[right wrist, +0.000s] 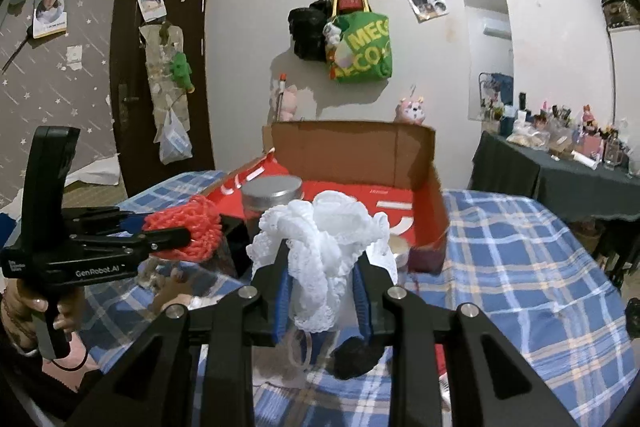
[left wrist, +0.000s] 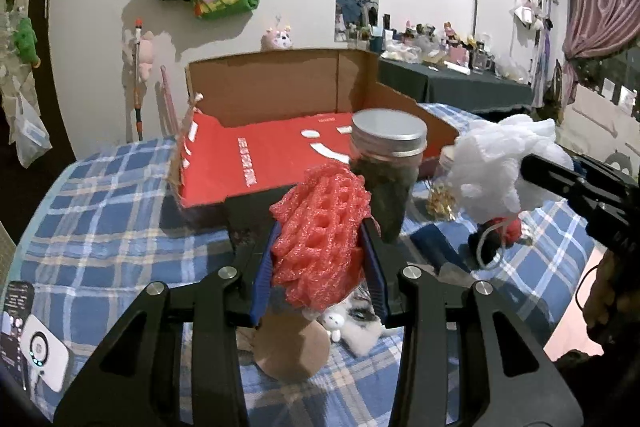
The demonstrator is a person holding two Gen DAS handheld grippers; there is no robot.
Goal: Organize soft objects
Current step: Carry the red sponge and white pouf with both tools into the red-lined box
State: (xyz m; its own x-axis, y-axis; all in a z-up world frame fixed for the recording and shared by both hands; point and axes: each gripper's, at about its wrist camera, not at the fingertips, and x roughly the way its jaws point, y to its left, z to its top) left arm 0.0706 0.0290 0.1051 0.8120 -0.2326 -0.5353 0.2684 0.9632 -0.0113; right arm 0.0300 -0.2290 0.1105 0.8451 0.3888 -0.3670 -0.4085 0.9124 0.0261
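Left tool [left wrist: 320,239] clamped on red foam net [left wrist: 320,227], right tool [right wrist: 322,283] on white mesh pouf [right wrist: 324,247]; carrying step, next release both into cardboard box [left wrist: 280,87].

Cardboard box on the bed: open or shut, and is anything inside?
Open. The cardboard box shows its red floor, flaps raised. Jar stands before it; the visible floor looks bare, front part hidden.

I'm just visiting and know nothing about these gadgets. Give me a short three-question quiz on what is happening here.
1. True or false: the left gripper is empty.
2. What does the right gripper hold: A) glass jar B) white mesh puff C) green bag?
3. What colour is the floor of the cardboard box?

Key:
1. False; it grips the red foam net.
2. B.
3. Red.
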